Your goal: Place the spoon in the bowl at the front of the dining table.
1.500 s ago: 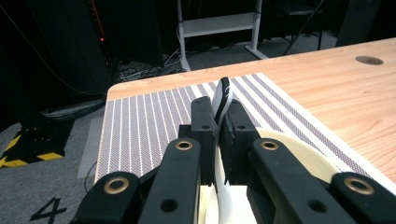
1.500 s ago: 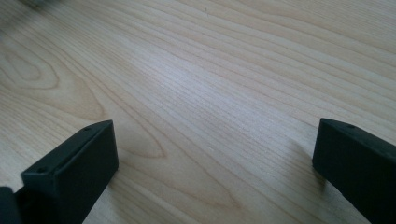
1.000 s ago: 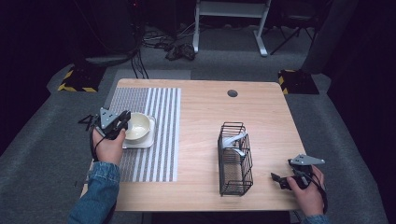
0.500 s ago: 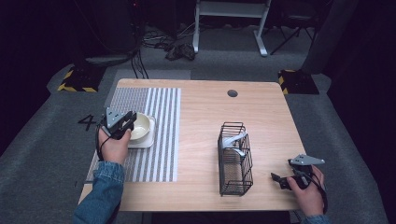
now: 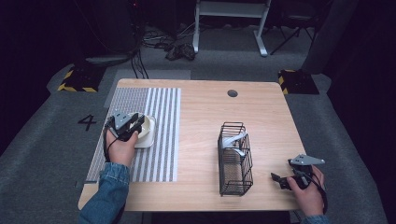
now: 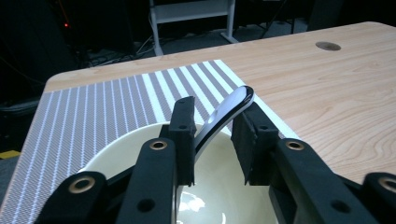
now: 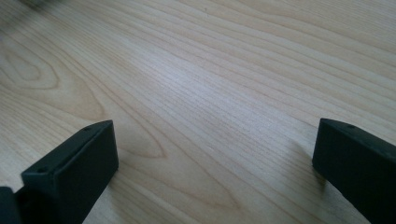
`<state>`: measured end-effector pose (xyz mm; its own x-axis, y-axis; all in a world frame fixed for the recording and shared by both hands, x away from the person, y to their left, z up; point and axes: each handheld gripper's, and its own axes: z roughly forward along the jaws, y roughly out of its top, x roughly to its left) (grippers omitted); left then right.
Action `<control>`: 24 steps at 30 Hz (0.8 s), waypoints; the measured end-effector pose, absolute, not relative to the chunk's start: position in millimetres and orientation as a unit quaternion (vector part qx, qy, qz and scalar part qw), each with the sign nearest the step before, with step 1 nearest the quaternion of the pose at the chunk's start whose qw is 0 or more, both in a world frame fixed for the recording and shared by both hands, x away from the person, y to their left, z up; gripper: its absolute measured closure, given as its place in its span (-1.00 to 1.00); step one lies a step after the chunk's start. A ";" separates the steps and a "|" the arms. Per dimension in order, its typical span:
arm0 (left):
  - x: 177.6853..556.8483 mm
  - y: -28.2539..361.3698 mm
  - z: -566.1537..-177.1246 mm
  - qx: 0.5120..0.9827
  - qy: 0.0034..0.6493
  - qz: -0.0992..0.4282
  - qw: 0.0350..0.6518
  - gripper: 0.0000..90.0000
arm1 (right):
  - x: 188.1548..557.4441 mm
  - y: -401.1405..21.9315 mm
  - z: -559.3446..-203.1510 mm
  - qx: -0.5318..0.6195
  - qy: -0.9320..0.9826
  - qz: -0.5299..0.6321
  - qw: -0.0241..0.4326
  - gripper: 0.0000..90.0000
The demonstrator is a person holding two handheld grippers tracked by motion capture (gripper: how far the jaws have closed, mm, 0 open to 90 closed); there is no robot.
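In the high view, the left gripper [image 5: 136, 125] hangs over a cream bowl [image 5: 145, 132] that stands on a striped placemat [image 5: 159, 130] at the table's [image 5: 205, 112] left side. Well apart, the right gripper [image 5: 279, 179] lies low near the front right corner, beside a black wire basket [image 5: 235, 158] with pale utensils in it.

In the left gripper view, the left gripper [image 6: 212, 140] has its jaws parted a little; they have just been opening. A black-and-white spoon handle [image 6: 229, 109] rises from the bowl [image 6: 126, 154] between the pads, close to the left pad, with a gap to the right one.

In the right gripper view, the right gripper [image 7: 210, 154] has its jaws spread wide just above bare wood [image 7: 210, 84].
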<state>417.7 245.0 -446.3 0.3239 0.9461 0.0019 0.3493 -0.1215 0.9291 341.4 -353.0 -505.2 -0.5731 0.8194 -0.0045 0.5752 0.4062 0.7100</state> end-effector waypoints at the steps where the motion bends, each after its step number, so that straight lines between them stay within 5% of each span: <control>1: 417.7 244.0 -446.4 0.676 0.480 0.325 0.455 0.52 | 341.3 -353.0 -505.2 0.426 0.819 0.340 0.179 -0.99; 24: 417.3 219.8 -454.1 0.685 0.473 0.300 0.466 0.31 | 341.4 -353.0 -505.2 0.426 0.819 0.340 0.180 -0.99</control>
<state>417.3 219.8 -454.1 0.3728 0.9275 -0.0290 0.3688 -0.1194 0.9218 341.4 -353.0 -505.2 -0.5732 0.8194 -0.0046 0.5751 0.4063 0.7100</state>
